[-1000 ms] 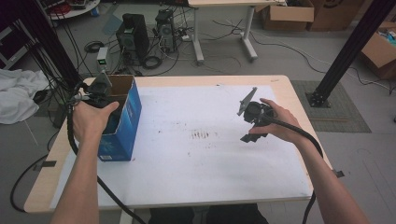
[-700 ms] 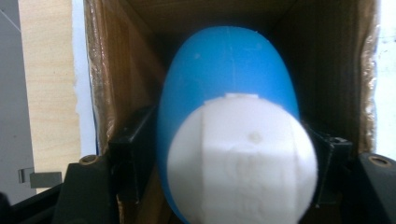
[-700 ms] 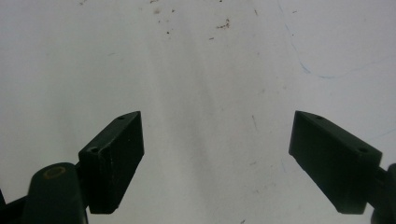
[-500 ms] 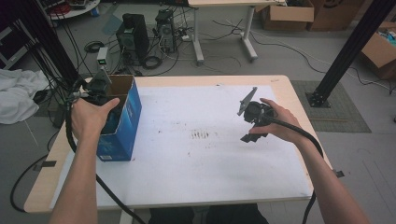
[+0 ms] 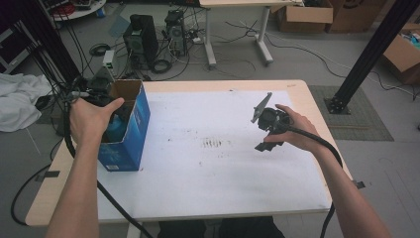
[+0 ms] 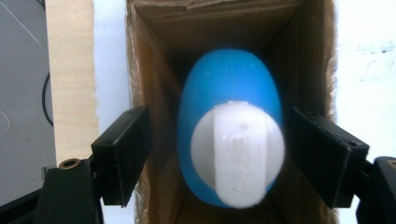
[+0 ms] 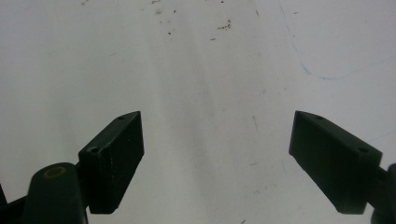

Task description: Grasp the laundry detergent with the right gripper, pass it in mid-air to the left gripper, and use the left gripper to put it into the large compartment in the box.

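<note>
The left tongs are hanging wide above the open box at the table's left edge, jaws straddling the blue bottle standing inside, probably lining up to lift it by its white cap. The right tongs are gaping wide over bare table, empty, seemingly waiting clear of the box.

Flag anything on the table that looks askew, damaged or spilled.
Nothing is spilled or toppled. The blue box stands upright at the table's left edge, with a blue bottle capped in white standing inside. Its top cardboard rim looks slightly ragged. The white mat carries dark scuff marks near its middle.
</note>
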Demonstrator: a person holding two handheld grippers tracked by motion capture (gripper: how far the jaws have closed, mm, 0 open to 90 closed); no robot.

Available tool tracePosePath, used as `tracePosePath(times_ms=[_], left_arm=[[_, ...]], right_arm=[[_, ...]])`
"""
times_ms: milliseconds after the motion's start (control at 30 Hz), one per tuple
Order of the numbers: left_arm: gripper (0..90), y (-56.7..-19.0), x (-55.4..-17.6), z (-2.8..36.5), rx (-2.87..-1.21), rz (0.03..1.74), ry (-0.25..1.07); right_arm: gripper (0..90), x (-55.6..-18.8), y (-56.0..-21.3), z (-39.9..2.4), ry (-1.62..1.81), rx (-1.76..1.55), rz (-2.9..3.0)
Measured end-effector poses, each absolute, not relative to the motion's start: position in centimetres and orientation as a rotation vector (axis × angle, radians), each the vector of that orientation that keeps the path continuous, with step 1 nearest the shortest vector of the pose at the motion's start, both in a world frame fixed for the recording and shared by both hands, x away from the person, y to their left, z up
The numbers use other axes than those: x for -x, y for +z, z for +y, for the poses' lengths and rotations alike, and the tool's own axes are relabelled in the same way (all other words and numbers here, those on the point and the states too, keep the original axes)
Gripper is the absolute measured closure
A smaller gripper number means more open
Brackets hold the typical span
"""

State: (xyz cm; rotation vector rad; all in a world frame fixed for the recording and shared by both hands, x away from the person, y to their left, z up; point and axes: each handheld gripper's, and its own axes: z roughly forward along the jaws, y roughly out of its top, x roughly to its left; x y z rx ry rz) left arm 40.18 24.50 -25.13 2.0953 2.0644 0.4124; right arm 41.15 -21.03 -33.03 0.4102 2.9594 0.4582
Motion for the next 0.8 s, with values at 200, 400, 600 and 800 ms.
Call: tracePosePath(times_ms=[200, 400, 600, 800], left_arm=[[18.8, -23.8, -40.3, 24.2, -2.115, 2.060, 0.402], [18.2, -22.2, -40.5, 23.7, -2.145, 2.053, 0.387], [18.2, -20.2, -40.5, 23.0, -2.168, 2.013, 0.383], [18.2, -18.3, -40.5, 22.6, -2.198, 1.981, 0.355]], right_arm=[[17.9, -41.1, -32.9, -20.9, 0.455, -0.403, 2.960], [17.9, -41.1, -32.7, -21.1, 0.448, -0.406, 2.959], [17.6, -41.1, -32.5, -21.2, 0.450, -0.414, 2.957], [17.7, -41.0, -32.6, -21.3, 0.448, -0.408, 2.965]])
